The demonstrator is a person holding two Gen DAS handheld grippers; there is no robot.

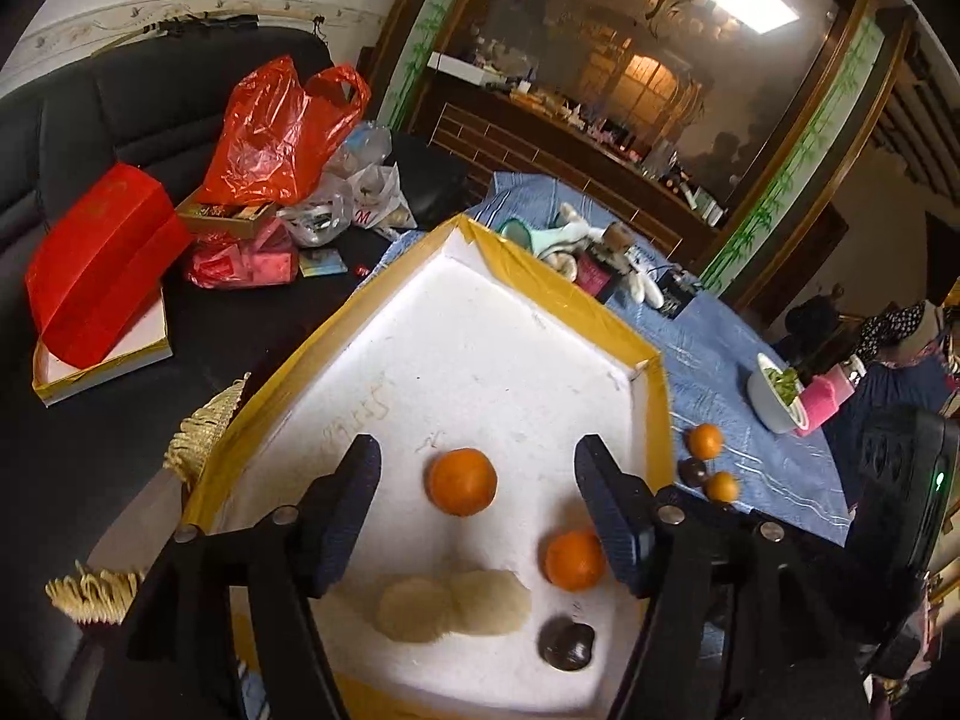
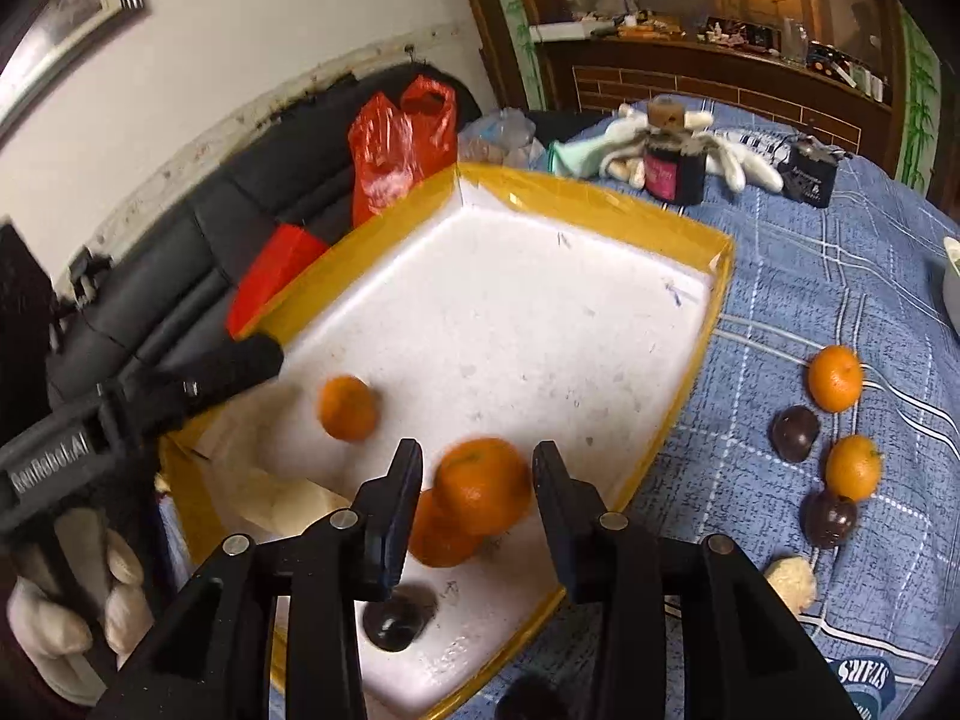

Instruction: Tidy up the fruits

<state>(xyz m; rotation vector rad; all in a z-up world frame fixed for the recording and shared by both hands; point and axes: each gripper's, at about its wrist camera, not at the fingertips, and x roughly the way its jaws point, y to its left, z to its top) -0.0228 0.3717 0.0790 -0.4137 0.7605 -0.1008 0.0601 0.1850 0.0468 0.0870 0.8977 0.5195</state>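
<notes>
A white foam tray with a yellow taped rim holds fruit. My left gripper stands open over it, and an orange lies loose on the tray floor between and beyond its fingers. A second orange, two pale round fruits and a dark fruit lie nearer. In the right wrist view a blurred orange sits between the fingers of my right gripper, with a slim gap at the left pad, above another orange. The left gripper reaches in over the tray's left rim.
On the blue checked cloth right of the tray lie two oranges, two dark fruits and a pale fruit. A dark jar and white gloves stand behind. A red bag sits on the black sofa; a bowl stands at right.
</notes>
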